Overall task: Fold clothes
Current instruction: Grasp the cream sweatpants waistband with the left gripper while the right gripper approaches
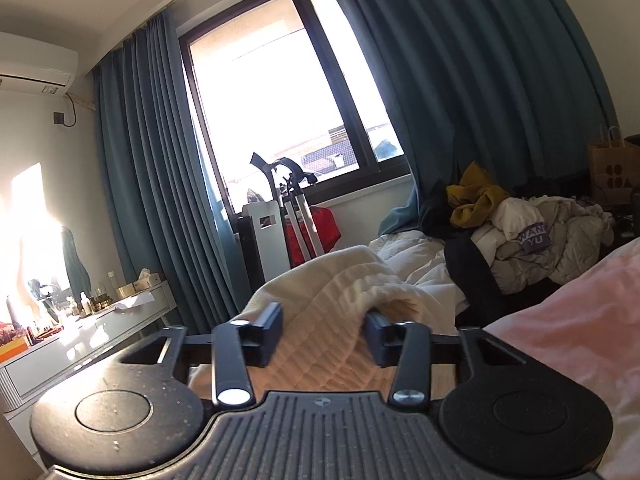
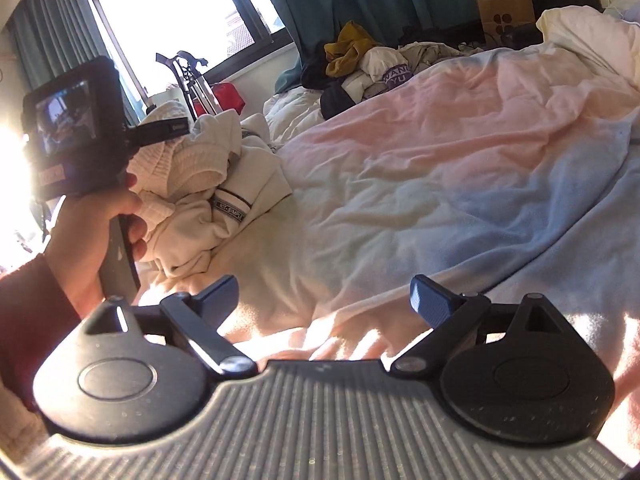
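Note:
My left gripper is closed on a cream knitted garment and holds it lifted above the bed. The right wrist view shows the same garment hanging from the left gripper over a pile of cream and white clothes at the bed's left side. My right gripper is open and empty, low over the pastel bedspread. Its fingers stand wide apart.
A heap of mixed clothes lies at the far side of the bed, also in the right wrist view. A brown paper bag stands behind it. A dressing table with bottles is at the left. Teal curtains frame the window.

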A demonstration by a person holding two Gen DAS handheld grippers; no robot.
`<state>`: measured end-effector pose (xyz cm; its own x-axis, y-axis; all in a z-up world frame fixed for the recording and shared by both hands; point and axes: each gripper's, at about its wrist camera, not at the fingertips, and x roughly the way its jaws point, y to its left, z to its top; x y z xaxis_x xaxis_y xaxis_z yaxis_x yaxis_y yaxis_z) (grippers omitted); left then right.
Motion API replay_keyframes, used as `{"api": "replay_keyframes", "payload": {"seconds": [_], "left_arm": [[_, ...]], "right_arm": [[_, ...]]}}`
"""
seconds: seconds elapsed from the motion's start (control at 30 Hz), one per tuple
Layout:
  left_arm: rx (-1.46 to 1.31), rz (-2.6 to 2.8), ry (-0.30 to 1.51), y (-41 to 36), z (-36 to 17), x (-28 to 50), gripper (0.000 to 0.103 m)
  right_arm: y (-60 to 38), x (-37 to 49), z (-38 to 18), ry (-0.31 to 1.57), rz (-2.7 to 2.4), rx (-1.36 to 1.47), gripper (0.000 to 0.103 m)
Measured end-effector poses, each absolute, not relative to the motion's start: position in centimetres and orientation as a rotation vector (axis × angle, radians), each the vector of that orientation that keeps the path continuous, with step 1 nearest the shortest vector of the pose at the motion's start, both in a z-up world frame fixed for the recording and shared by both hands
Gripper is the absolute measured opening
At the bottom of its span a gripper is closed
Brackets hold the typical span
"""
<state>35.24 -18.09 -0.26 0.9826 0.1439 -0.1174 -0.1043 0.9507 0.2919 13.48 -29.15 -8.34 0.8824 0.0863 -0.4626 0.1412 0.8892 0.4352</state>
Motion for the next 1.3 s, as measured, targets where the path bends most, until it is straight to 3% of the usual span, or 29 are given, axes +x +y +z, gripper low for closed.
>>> {"api": "replay_keyframes", "payload": {"seconds": [0.27, 0.57, 0.77, 1.17, 1.3], "left_arm": [[0.178, 0.070, 0.109, -13.1, 6.2, 30.1, 0.006], [-0.067, 0.034, 0.065, -1.0, 11.2, 14.9, 0.005], [-0.205, 0.085, 0.100, 7.3, 8.9, 8.3, 0.005], [-0.567, 0.178, 0.305, 22.9, 1.8, 10.1, 0.006], [-0.656, 0.178, 0.345, 25.1, -0.1, 11.8, 0.007]], "right_arm": [[-28.1, 12.9, -7.7, 0.444, 0.008, 0.439, 0.094], [-27.6, 10.7, -5.9, 0.340, 0.116, 0.492, 0.094], [-27.0, 9.2, -4.8, 0.366, 0.238, 0.638, 0.094], [-22.9, 11.7, -8.6, 0.617, 0.415, 0.821, 0.094], [-19.9, 14.8, -9.8, 0.701, 0.470, 0.781, 0.078]]}}
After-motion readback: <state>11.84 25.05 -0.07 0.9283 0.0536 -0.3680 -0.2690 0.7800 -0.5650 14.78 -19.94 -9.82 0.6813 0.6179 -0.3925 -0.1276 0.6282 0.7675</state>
